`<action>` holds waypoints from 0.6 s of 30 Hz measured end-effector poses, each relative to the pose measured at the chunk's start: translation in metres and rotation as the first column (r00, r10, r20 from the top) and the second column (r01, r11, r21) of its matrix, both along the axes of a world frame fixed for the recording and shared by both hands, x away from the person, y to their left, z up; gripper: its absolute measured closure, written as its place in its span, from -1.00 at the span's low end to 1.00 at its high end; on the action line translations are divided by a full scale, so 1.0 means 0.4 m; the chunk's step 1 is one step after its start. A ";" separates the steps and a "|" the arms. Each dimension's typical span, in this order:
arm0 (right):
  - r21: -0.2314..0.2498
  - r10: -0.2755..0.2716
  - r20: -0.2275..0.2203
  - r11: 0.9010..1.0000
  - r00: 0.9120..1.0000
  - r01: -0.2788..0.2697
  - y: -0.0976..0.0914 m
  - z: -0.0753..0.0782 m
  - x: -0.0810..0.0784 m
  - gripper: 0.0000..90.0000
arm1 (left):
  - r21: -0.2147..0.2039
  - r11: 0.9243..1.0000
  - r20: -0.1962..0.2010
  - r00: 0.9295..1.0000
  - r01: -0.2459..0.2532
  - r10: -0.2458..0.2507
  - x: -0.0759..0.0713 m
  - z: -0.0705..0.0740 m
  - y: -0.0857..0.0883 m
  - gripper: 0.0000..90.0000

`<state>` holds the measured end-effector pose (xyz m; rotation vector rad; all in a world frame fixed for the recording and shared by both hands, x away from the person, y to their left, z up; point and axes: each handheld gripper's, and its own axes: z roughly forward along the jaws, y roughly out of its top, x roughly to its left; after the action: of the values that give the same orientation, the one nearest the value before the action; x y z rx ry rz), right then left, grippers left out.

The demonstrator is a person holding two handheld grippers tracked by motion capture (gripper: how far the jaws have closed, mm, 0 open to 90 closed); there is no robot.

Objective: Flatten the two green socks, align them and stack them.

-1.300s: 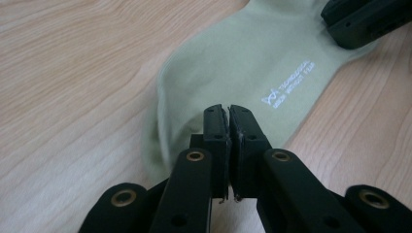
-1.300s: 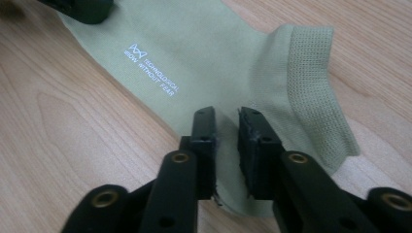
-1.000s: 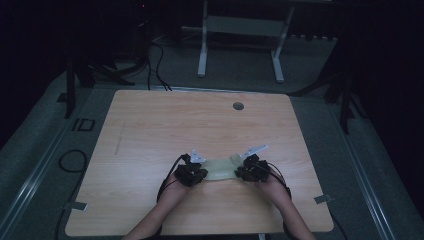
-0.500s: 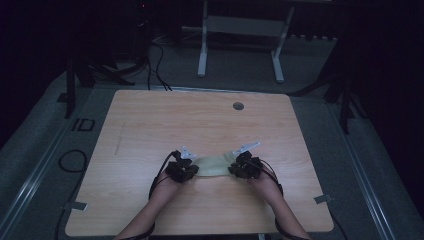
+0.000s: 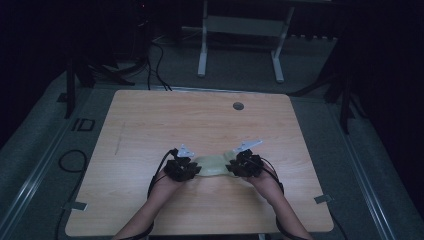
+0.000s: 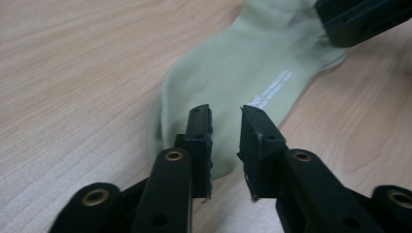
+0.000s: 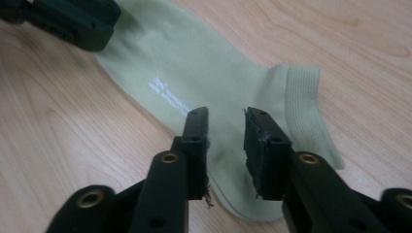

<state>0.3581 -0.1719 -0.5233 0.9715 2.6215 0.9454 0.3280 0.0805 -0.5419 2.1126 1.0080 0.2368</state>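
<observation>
A pale green sock (image 5: 214, 165) lies flat on the wooden table (image 5: 150, 125), stretched between my two grippers. My left gripper (image 6: 226, 131) hovers over the toe end (image 6: 194, 87). Its jaws have just been opening, and a narrow gap shows between them with nothing pinched. My right gripper (image 7: 226, 131) stands over the heel, beside the ribbed cuff (image 7: 303, 97). Its jaws have also just been opening and are off the fabric. White print (image 7: 170, 94) marks the sole. In the high view the left gripper (image 5: 182, 169) and right gripper (image 5: 245, 164) sit at either end of the sock.
A round cable hole (image 5: 238, 106) sits near the table's far edge. Beyond the table a white metal frame (image 5: 240, 25) stands on the grey floor, and black cables (image 5: 155, 55) lie at the back left. The table's front edge (image 5: 200, 232) is close to the forearms.
Both hands and the sock sit slightly further left than a second ago. The sock stays flat on the table.
</observation>
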 end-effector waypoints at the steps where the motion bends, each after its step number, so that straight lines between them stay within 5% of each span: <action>1: 0.007 0.000 0.005 1.000 1.000 0.000 0.000 0.004 0.000 0.44 | 0.002 1.000 0.009 1.000 0.005 -0.005 -0.003 0.004 -0.002 0.56; 3: 0.016 -0.004 0.008 1.000 1.000 0.004 0.001 0.009 -0.001 0.40 | 0.000 1.000 0.013 1.000 0.010 -0.010 -0.006 0.008 -0.006 0.55; 5: 0.035 0.003 0.004 0.999 1.000 -0.003 0.005 0.018 -0.003 0.06 | -0.018 1.000 0.026 0.999 0.018 -0.018 -0.014 0.015 -0.012 0.28; 7: 0.034 0.003 0.010 0.999 1.000 -0.004 0.005 0.019 -0.005 -0.01 | -0.019 1.000 0.029 0.999 0.018 -0.018 -0.016 0.017 -0.014 0.15; 10: 0.095 -0.014 0.018 0.995 1.000 0.012 -0.007 0.031 -0.011 -0.39 | 0.008 1.000 0.021 1.000 0.014 -0.014 -0.023 0.019 -0.024 -0.57; 13: 0.108 0.006 0.012 0.994 1.000 -0.007 -0.018 0.033 -0.016 -0.62 | 0.021 1.000 0.032 0.999 0.011 -0.011 -0.029 0.020 -0.023 -0.79; 18: 0.112 -0.023 0.021 0.994 1.000 0.020 -0.039 0.027 -0.017 -0.70 | -0.029 0.999 0.077 0.997 -0.020 0.022 -0.035 0.025 -0.008 -0.84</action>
<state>0.3512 -0.1876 -0.5125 1.0064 2.5590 1.1013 0.3141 0.0772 -0.5320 2.0526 0.9836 0.3106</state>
